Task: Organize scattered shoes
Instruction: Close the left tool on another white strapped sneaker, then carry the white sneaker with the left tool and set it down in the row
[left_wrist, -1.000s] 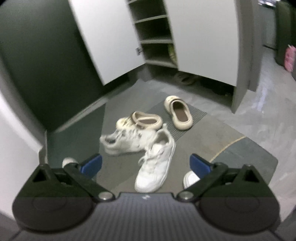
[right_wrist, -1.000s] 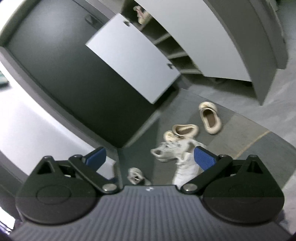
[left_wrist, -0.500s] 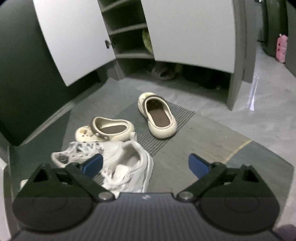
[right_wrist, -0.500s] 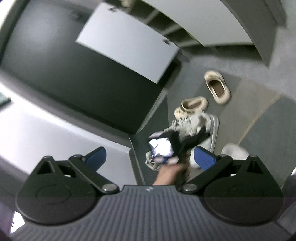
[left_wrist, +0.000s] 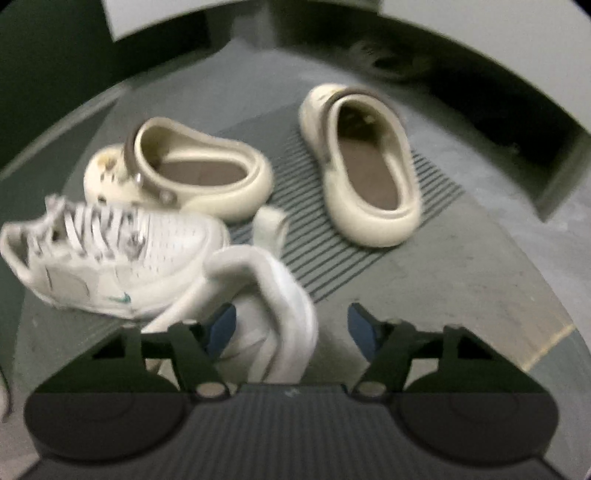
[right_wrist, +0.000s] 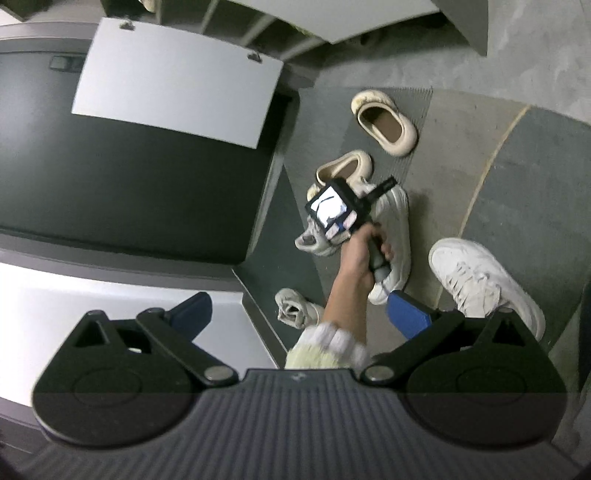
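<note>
My left gripper (left_wrist: 291, 326) is open, low over the heel of a white sneaker (left_wrist: 266, 291), with the heel rim between its fingers. A second white sneaker (left_wrist: 110, 266) lies on its side to the left. Two cream clogs sit beyond: one (left_wrist: 192, 173) turned sideways, one (left_wrist: 365, 166) on the ribbed mat. In the right wrist view my right gripper (right_wrist: 299, 314) is open and empty, high above. It looks down on the left gripper (right_wrist: 336, 214), the sneaker (right_wrist: 395, 240) and both clogs (right_wrist: 384, 122).
An open shoe cabinet with white doors (right_wrist: 173, 81) stands behind the shoes. A worn white sneaker on a foot (right_wrist: 484, 280) and a small grey shoe (right_wrist: 295, 308) are near. A dark wall (right_wrist: 129, 192) runs along the left.
My left gripper has dropped and moved forward onto the near sneaker's heel. My right gripper has risen and now looks down on the left hand.
</note>
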